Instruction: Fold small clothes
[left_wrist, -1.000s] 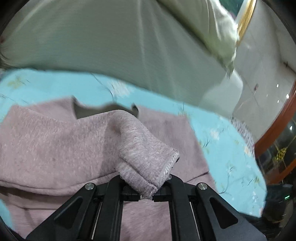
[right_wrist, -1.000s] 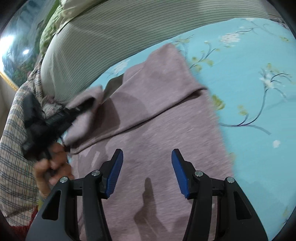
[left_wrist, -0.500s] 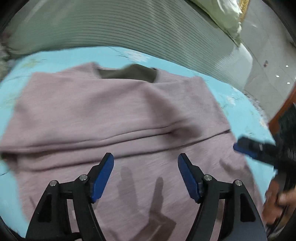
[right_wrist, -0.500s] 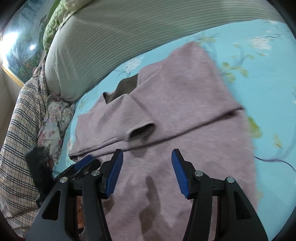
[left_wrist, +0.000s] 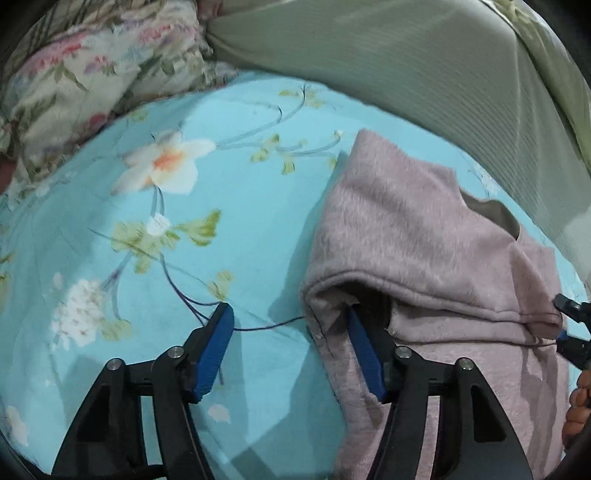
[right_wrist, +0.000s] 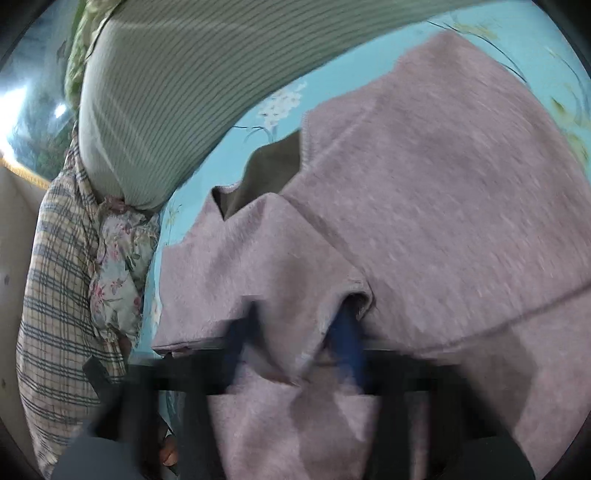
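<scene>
The pink sweater (left_wrist: 424, 236) lay on the blue flowered sheet (left_wrist: 184, 229), its sleeves folded across its front. Your left gripper (left_wrist: 290, 326) stood wide apart at the sweater's left edge, one finger tucked under the fold. Your right gripper (right_wrist: 291, 343) was blurred; its fingers looked apart around a sleeve cuff (right_wrist: 351, 291).
</scene>
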